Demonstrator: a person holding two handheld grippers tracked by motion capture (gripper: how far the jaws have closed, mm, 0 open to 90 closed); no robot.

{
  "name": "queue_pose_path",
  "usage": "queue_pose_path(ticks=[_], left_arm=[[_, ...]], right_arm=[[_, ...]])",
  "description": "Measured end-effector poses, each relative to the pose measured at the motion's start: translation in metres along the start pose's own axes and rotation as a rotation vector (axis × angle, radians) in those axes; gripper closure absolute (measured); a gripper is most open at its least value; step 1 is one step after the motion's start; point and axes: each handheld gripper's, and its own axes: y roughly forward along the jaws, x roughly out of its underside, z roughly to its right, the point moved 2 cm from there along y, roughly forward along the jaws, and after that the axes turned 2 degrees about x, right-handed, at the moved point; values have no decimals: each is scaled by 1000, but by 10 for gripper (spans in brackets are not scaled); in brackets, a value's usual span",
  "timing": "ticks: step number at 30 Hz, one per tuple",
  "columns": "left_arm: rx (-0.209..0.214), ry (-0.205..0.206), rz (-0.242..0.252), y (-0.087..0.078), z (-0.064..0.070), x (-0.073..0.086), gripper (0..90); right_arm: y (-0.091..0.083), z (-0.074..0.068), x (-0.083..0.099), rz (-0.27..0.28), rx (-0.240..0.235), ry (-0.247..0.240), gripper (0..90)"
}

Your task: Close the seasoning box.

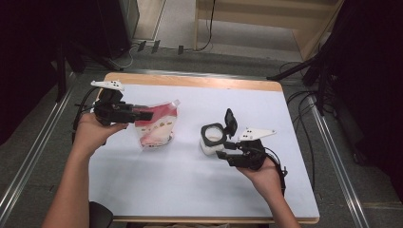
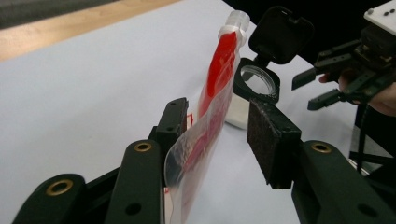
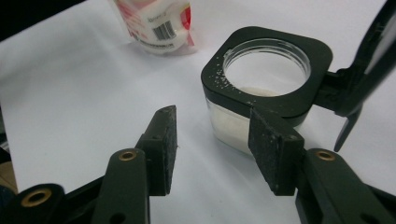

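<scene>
A: Left gripper (image 2: 219,135) first. Fingers?

B: Spread apart, the red-and-clear pouch (image 2: 212,107) between them. It lies against one finger pad (image 2: 173,122); the other pad (image 2: 271,140) is off it, gap visible. So not clamped. In the high view the left gripper (image 1: 142,115) sits left of centre, fingers at the pouch (image 1: 157,126).

A: Right gripper?

B: Right gripper (image 3: 212,149) fingers also apart, nothing between them. One finger (image 3: 273,151) is in front of the jar's wall; whether it touches, can't tell. In the high view the right gripper (image 1: 227,151) is just right of centre, at the jar (image 1: 212,137).

A: Containers?

B: Jar (image 3: 266,88) is clear with a black square collar, white powder in the bottom, grains on the collar. Flip lid (image 1: 231,121) stands open, hinged at its right. Pouch stands on its base, open spout (image 2: 236,21) at its top tilted toward the jar; barcode side shows in the right gripper view, upper left.

A: Anything in the way?

B: The open lid (image 2: 280,35) stands just behind the spout in the left gripper view.

A: Surface, room?

B: White sheet on a wood-edged bench (image 1: 190,81). Grey floor, cables and dark stands around, wooden furniture at the top of the frame.
</scene>
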Motion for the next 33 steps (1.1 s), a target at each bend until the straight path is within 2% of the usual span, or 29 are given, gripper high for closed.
queue_pose_path(ticks=[4,5,8,9,13,18,21,26,29,33], left_arm=[[6,-1,-3,-8,0,3,542],[8,-4,-5,-10,0,4,541],[-10,-17,-3,-15,-2,6,536],[-5,-22,-4,-17,-2,6,532],[-6,-34,9,-24,-2,9,528],[-7,-51,-3,-31,-5,13,514],[-7,-67,5,-35,-7,16,510],[-26,-69,15,-41,-10,21,498],[-32,-94,26,-44,-12,24,482],[-42,-101,17,-48,-14,28,485]], right_arm=[[-7,6,0,8,8,17,588],[-11,8,0,10,18,14,649],[-13,11,1,-2,24,23,699],[-15,15,2,-15,25,20,762],[-18,17,3,-26,17,41,827],[-20,24,2,-15,42,56,892],[-20,28,0,-6,45,73,900],[-20,37,-2,3,59,96,900],[-18,45,-2,12,91,117,900],[-15,52,-3,8,108,144,900]])
